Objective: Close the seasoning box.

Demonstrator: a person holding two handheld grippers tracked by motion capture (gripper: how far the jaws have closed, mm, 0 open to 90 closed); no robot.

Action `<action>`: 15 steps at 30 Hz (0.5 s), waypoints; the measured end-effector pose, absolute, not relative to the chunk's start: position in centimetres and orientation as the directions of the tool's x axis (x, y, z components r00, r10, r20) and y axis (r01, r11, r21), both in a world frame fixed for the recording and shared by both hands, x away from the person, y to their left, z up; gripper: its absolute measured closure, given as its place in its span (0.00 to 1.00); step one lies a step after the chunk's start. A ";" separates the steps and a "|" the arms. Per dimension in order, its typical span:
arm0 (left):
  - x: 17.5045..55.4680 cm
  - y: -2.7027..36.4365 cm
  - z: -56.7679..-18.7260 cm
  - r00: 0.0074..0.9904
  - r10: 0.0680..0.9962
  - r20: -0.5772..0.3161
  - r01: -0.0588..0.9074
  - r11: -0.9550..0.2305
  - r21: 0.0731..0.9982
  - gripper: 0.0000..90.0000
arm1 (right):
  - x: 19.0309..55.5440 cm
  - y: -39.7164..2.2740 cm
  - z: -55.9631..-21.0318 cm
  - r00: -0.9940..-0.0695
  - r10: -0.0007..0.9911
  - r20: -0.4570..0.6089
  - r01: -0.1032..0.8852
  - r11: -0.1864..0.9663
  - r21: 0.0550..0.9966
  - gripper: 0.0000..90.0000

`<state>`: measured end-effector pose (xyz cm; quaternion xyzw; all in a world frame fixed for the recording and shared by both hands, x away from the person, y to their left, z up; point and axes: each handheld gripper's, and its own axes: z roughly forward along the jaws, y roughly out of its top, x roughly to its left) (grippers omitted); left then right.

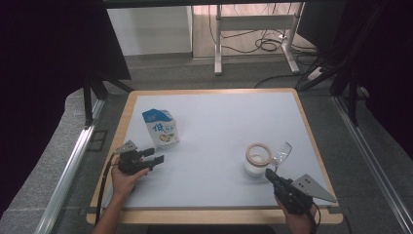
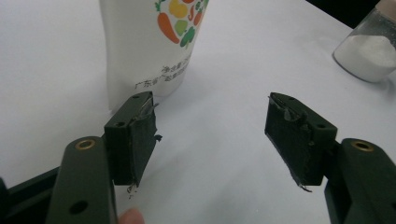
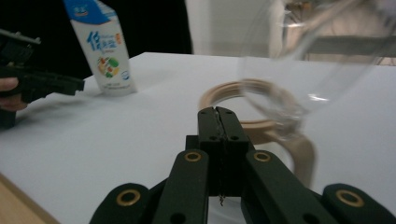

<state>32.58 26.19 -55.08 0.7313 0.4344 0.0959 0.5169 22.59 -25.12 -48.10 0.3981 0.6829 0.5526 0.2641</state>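
Right gripper (image 1: pixel 269 176): jaws clenched on a clear plastic spoon (image 1: pixel 281 154) – tilted over the jar
Glass jar of white powder, wooden-rimmed (image 1: pixel 257 161): just beyond that gripper
Left gripper (image 1: pixel 155 160): jaws released, empty – white-and-blue pouch (image 1: pixel 161 127) just ahead

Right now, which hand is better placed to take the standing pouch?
Left. The left claw is open and points at the pouch just ahead. The right claw is shut on a clear plastic piece near the jar.
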 end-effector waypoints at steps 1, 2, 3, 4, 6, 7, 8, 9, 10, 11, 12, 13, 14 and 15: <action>32.6 26.1 -55.1 0.608 0.732 -0.306 0.535 -0.093 0.840 0.38 | 22.6 -25.5 -48.1 -0.532 0.843 0.084 0.254 0.064 0.965 1.00; 32.6 26.0 -55.0 0.609 0.732 -0.306 0.534 -0.093 0.840 0.38 | 22.7 -25.9 -48.1 -0.525 0.846 0.090 0.257 0.056 0.965 1.00; 32.6 26.0 -55.0 0.608 0.732 -0.308 0.535 -0.091 0.840 0.38 | 22.7 -26.2 -48.1 -0.521 0.848 0.095 0.261 0.052 0.964 1.00; 32.6 26.0 -55.0 0.609 0.730 -0.309 0.534 -0.090 0.840 0.38 | 22.8 -26.4 -48.1 -0.515 0.852 0.097 0.263 0.050 0.964 1.00; 32.6 26.0 -54.9 0.615 0.725 -0.310 0.529 -0.088 0.844 0.38 | 22.9 -26.8 -48.1 -0.504 0.858 0.099 0.265 0.045 0.963 1.00; 32.5 26.0 -54.8 0.621 0.718 -0.313 0.525 -0.085 0.847 0.38 | 23.0 -27.1 -48.2 -0.498 0.862 0.097 0.264 0.044 0.963 1.00; 32.5 26.0 -54.8 0.623 0.716 -0.315 0.524 -0.083 0.848 0.38 | 23.1 -27.3 -48.2 -0.489 0.867 0.096 0.262 0.041 0.964 1.00; 32.4 26.0 -54.7 0.622 0.717 -0.315 0.522 -0.081 0.849 0.38 | 23.3 -27.5 -48.1 -0.481 0.871 0.099 0.265 0.037 0.964 1.00; 32.4 26.0 -54.7 0.623 0.717 -0.313 0.521 -0.082 0.850 0.38 | 23.5 -27.7 -48.1 -0.474 0.875 0.099 0.264 0.035 0.964 1.00; 32.4 26.0 -54.7 0.626 0.716 -0.310 0.519 -0.085 0.851 0.38 | 23.6 -27.9 -48.0 -0.464 0.881 0.095 0.263 0.034 0.964 1.00; 32.3 25.9 -54.7 0.625 0.716 -0.310 0.519 -0.086 0.850 0.38 | 23.8 -28.2 -48.0 -0.458 0.883 0.100 0.266 0.029 0.964 1.00; 32.3 25.9 -54.7 0.626 0.717 -0.309 0.520 -0.088 0.850 0.38 | 24.0 -28.4 -47.9 -0.452 0.887 0.096 0.261 0.029 0.965 1.00; 32.3 25.9 -54.7 0.623 0.718 -0.311 0.522 -0.085 0.849 0.38 | 24.2 -28.6 -47.8 -0.447 0.890 0.092 0.257 0.029 0.966 1.00; 32.3 25.8 -54.7 0.623 0.718 -0.311 0.522 -0.085 0.849 0.38 | 24.4 -28.8 -47.7 -0.442 0.892 0.099 0.258 0.021 0.966 1.00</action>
